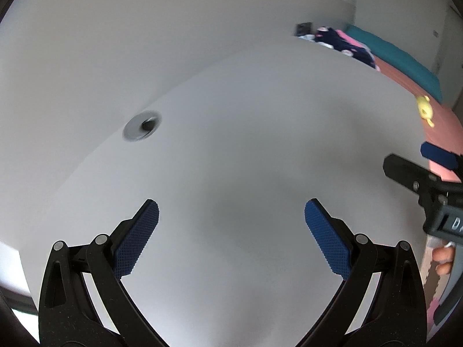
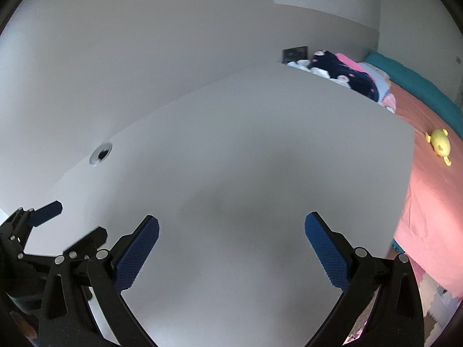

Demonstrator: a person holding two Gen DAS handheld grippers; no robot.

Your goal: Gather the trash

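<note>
No trash can be made out in either view, so how far the task has got cannot be judged with certainty. The white counter (image 2: 260, 150) is seen bare except for a round cable grommet (image 2: 100, 153) near its far left edge. Either the collecting is finished on this surface or the trash lies outside both views; no bin or bag is shown either.

Beyond the counter, a bed (image 2: 428, 173) with a pink cover is seen at the right. Dark patterned clothes (image 2: 341, 76) are heaped at its far end, and a small yellow toy (image 2: 439, 143) is lying on the cover. Neither is clearly trash.

The left gripper (image 1: 231, 231) is held above the near part of the counter, angled down toward it, its blue-padded jaws spread wide with nothing between them. The right gripper (image 2: 231, 248) is held in much the same pose just to its right, jaws likewise wide apart and empty. Each gripper is caught at the edge of the other's view, so the two are judged to be side by side and near one another. A few of the person's fingertips (image 1: 442, 256) are glimpsed behind the right gripper.
</note>
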